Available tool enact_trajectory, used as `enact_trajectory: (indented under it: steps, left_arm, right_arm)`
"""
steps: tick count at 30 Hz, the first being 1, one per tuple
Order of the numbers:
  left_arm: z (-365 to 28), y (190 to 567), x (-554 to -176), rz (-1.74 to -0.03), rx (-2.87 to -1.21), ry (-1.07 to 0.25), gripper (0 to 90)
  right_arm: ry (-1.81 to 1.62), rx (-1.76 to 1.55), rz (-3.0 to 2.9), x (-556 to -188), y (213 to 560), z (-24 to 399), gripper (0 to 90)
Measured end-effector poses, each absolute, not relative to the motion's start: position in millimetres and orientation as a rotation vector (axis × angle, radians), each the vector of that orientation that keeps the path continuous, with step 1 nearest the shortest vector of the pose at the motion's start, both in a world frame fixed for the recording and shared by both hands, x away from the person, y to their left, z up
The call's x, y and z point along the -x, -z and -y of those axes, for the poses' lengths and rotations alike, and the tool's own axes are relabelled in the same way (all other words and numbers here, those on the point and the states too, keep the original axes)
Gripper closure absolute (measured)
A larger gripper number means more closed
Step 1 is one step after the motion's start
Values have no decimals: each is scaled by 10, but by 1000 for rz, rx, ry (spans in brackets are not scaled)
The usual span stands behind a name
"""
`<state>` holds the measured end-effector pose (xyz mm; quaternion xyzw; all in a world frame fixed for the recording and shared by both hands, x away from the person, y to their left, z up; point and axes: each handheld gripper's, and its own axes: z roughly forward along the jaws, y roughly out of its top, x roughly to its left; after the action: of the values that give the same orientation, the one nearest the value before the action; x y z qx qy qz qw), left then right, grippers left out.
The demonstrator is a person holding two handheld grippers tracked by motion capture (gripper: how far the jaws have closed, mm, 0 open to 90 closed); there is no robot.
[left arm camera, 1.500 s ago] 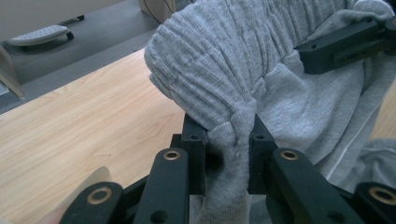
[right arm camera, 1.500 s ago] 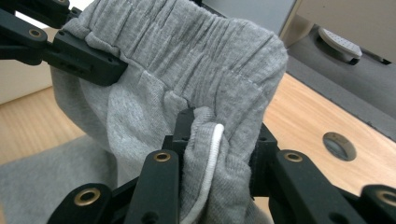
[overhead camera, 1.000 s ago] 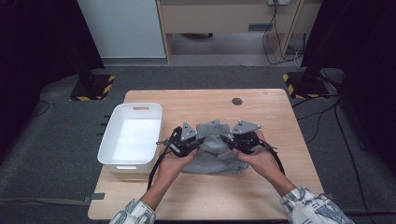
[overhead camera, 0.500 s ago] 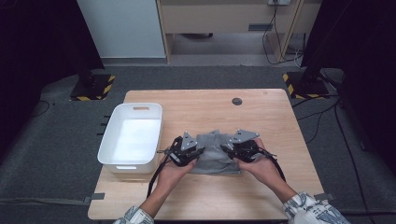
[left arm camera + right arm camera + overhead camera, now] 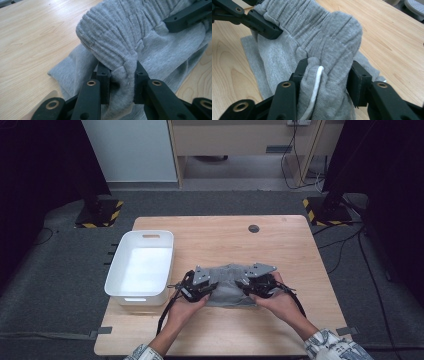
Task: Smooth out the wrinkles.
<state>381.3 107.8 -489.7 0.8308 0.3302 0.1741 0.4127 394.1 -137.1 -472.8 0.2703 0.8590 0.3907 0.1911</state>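
Observation:
A grey knit garment (image 5: 228, 281) with an elastic waistband lies bunched on the wooden table (image 5: 225, 237), held at both ends. My left gripper (image 5: 215, 286) is shut on the waistband's left end; in the left gripper view the ribbed fabric (image 5: 117, 32) is pinched between its jaws (image 5: 120, 72). My right gripper (image 5: 243, 285) grips the right end. Its jaws (image 5: 328, 70) have just been opening, but bunched cloth (image 5: 319, 32) and a white drawstring (image 5: 317, 82) still fill the gap and touch both pads.
A white plastic bin (image 5: 113, 276) stands at the table's left side, close to my left hand. A small dark round hole (image 5: 254, 228) sits near the far edge. Bare wood lies beyond and to the right of the garment.
Both hands have sunk and drawn toward the near edge, bringing the garment down. It now rests lower and flatter on the table.

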Motion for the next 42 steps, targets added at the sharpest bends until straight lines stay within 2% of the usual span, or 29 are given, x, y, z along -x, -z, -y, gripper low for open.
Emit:
enact_trajectory:
  steps: [24, 42]
  left_arm:
    - [-1112, 5051, -3780, -834, -2141, -423, 724]
    - [-924, 5148, -4004, -875, -2145, -443, 721]
  right_arm:
    - [-1098, -797, -2442, -3914, 4856, 1385, 404]
    - [-1069, -863, -2433, -4052, 4993, 1483, 393]
